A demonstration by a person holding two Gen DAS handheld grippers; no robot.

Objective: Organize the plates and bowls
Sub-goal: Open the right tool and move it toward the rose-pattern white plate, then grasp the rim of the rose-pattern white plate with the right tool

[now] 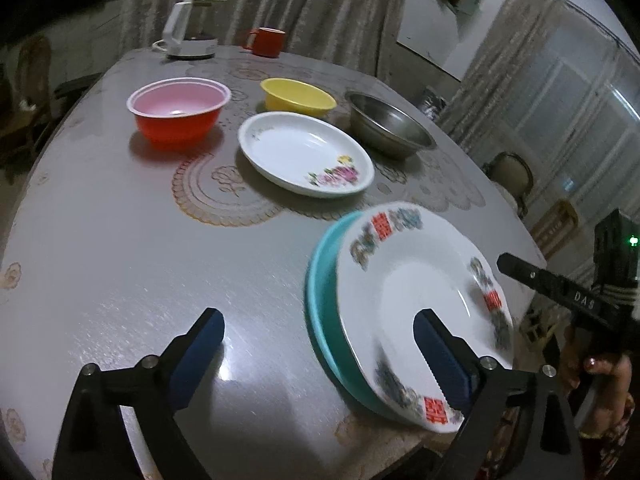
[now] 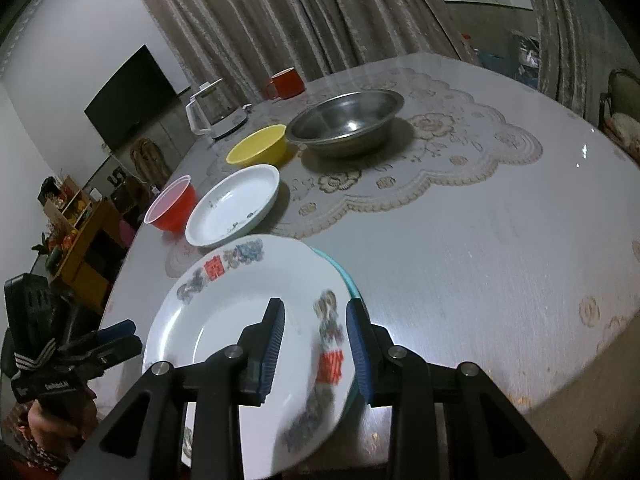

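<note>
Your left gripper (image 1: 320, 354) is showing matte black linkage arms with triangular cut-outs, each arm carrying round silver screw heads at its joints. Its fingers (image 1: 200, 354) are wearing deep blue ribbed pads with a fine sawtooth edge. Your right gripper (image 2: 316, 350) is showing the same build: black angular arms, silver pivot screws, blue ridged pads (image 2: 272, 354). Seen from the left wrist camera, the right unit's black body is carrying white lettering reading "DAS" and a small green light glowing on its housing. Your right hand (image 1: 600, 368) is showing bare skin and a painted fingernail, with a red patterned sleeve below.
</note>
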